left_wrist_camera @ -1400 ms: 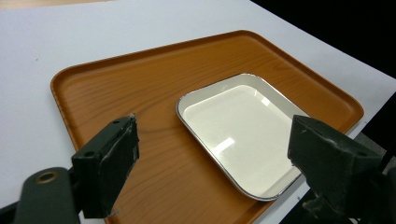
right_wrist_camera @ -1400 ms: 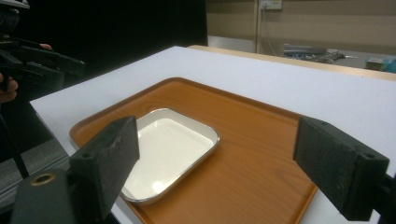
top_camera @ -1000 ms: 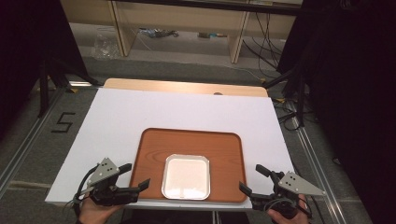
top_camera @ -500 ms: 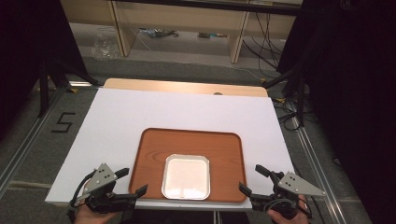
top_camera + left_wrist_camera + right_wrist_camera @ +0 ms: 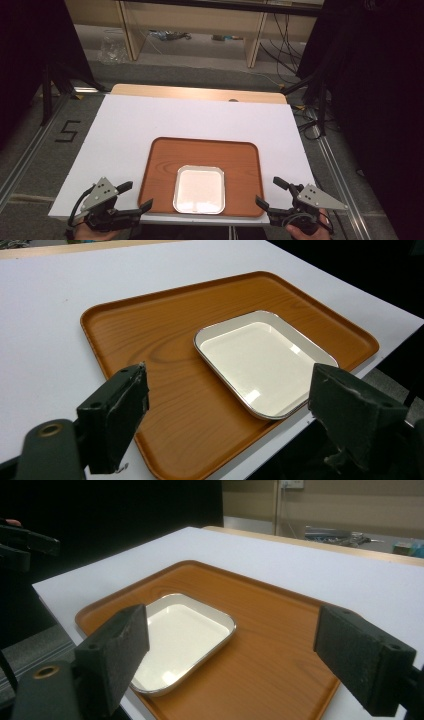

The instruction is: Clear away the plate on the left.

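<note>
A brown wooden tray (image 5: 240, 160) lies on the white table (image 5: 200, 117) near its front edge. On the tray sits a shallow white square dish (image 5: 199, 189) with nothing in it. My left gripper (image 5: 137, 195) hovers open at the tray's near left corner, with nothing between its fingers. At the near right corner my right gripper (image 5: 269, 191) is open too and holds nothing. The left gripper view shows the tray (image 5: 150, 340) and dish (image 5: 260, 360) beyond the open left gripper (image 5: 232, 385). In the right gripper view the dish (image 5: 175, 635) and tray (image 5: 270, 630) lie past the open right gripper (image 5: 237, 635).
The white sheet has bare room behind and beside the tray. A light wooden strip (image 5: 200, 93) runs along the table's far edge. Beyond it stand shelving legs and cables (image 5: 280, 45) on the floor. A floor mark "5" (image 5: 68, 131) sits to the left.
My left gripper has drifted a little left and back toward the table's near edge. The right gripper, tray and dish have stayed put.
</note>
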The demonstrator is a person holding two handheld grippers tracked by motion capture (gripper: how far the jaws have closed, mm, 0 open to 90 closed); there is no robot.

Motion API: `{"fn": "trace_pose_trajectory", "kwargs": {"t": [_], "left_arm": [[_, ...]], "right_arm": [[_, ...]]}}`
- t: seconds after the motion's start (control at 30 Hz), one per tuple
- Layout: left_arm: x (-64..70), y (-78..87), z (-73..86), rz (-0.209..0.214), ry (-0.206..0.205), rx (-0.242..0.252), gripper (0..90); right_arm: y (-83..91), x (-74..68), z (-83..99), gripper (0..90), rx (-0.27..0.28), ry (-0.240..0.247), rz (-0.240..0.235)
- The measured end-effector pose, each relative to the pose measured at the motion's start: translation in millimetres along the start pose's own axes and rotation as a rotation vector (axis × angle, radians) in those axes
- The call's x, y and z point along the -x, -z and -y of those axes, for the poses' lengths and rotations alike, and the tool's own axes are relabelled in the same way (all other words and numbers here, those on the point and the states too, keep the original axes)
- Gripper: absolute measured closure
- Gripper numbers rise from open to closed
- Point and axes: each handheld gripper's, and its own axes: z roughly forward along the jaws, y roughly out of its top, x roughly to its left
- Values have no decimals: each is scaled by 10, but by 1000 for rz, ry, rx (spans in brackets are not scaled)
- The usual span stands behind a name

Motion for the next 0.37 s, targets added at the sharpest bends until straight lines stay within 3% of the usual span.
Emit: {"fn": "trace_pose_trajectory", "kwargs": {"t": [0.1,0.13,0.37], "left_arm": [[0,5,7,-5,21,-4,163],[-9,3,6,-4,14,-4,163],[-23,-26,7,-2,14,-15,163]], "right_arm": [[2,-2,1,156,2,2,5],[2,-17,3,156,-6,-26,-7],[9,9,-1,156,-11,2,8]]}}
